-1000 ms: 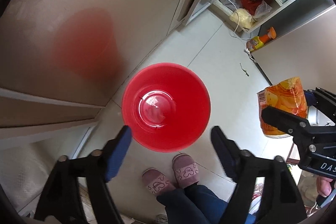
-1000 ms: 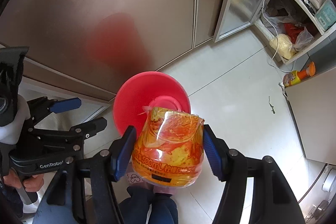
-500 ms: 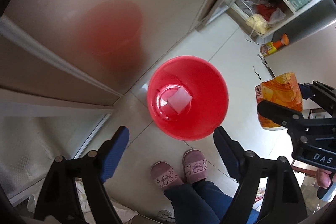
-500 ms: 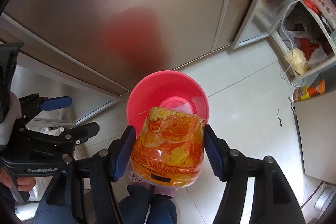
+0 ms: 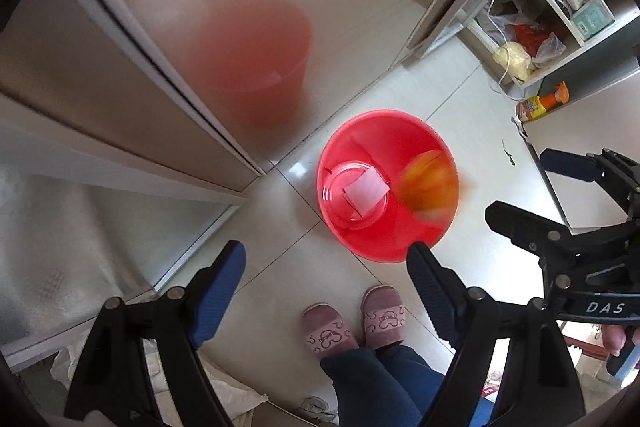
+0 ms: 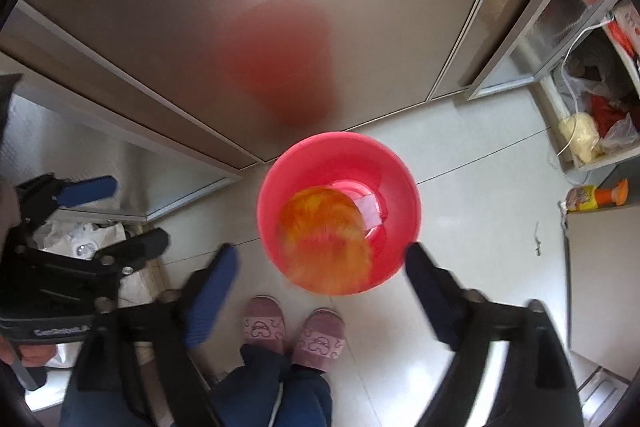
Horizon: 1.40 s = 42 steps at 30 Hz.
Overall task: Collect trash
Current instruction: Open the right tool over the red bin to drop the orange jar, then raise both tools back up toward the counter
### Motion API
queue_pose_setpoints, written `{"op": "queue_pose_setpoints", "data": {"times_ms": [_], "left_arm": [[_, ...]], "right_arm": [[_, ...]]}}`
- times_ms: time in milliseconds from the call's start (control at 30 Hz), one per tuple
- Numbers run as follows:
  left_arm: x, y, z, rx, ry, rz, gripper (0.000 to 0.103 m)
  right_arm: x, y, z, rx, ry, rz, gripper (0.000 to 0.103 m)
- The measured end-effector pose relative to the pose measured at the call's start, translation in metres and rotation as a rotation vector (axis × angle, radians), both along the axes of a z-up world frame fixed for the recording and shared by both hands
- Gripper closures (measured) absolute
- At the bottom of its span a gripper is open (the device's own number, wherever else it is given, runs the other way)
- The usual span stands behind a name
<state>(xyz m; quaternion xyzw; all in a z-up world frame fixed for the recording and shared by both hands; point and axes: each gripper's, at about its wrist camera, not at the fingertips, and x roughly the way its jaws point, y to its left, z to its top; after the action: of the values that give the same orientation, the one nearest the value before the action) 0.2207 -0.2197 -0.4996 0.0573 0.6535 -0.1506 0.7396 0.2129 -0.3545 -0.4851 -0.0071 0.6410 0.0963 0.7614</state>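
Floor [image 5: 472, 107] of pale tiles lies open to the right of the red bucket [image 5: 360, 239], which stands close to the foot of a brushed-metal cabinet front [image 5: 180, 7]; a dim red reflection of the bucket shows on that metal. On the left a frosted panel [image 5: 80, 227] closes the space, and at the far right an open shelf [image 5: 560, 39] with bags and a box limits the room, with one orange spray bottle [image 5: 540, 105] lying on the floor beside it. The person's two pink slippers [image 6: 296, 335] stand just in front of the bucket, so the free floor is mostly to the right side. The right gripper [image 6: 316, 291] points down above the bucket rim and its jaws are opening — nothing is pressed between the blue pads now. The orange snack bag [image 6: 324, 239], blurred, is apart from the pads and over the mouth of the bucket, partly inside it in the left wrist view. One white piece of paper [image 5: 366, 189] lies on the bottom of the bucket. The left gripper [image 5: 324, 291] hangs over the tiles near the bucket with its jaws wide and it has hold of nothing. Counted: one bucket, one snack bag, one paper, two grippers, two slippers.
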Motion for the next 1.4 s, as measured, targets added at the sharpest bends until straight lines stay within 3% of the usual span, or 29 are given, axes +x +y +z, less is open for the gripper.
{"op": "queue_pose_setpoints", "data": {"times_ms": [167, 267, 433, 667, 967, 1200, 1400], "left_arm": [[-0.010, 0.005, 0.015, -0.008, -0.003, 0.021, 0.021], [-0.017, 0.009, 0.040, -0.015, -0.023, 0.040, 0.021], [-0.031, 0.014, 0.102, -0.018, -0.060, 0.071, 0.021], [-0.054, 0.028, 0.213, -0.036, -0.132, 0.132, 0.021], [-0.079, 0.053, 0.328, 0.002, -0.237, 0.264, 0.021], [-0.090, 0.088, 0.383, 0.013, -0.349, 0.380, 0.021], [-0.094, 0.141, 0.418, 0.066, -0.411, 0.494, 0.012]], "right_arm": [[-0.007, 0.003, 0.017, -0.022, -0.011, 0.008, 0.013], [-0.011, 0.005, 0.039, -0.031, -0.020, -0.005, 0.013], [-0.022, 0.008, 0.094, -0.057, -0.043, -0.016, 0.013], [-0.041, 0.015, 0.196, -0.045, -0.094, -0.025, 0.013], [-0.057, 0.041, 0.304, -0.045, -0.223, 0.073, 0.013], [-0.054, 0.077, 0.355, 0.010, -0.340, 0.161, 0.013], [-0.044, 0.123, 0.392, 0.037, -0.412, 0.318, 0.013]]}}
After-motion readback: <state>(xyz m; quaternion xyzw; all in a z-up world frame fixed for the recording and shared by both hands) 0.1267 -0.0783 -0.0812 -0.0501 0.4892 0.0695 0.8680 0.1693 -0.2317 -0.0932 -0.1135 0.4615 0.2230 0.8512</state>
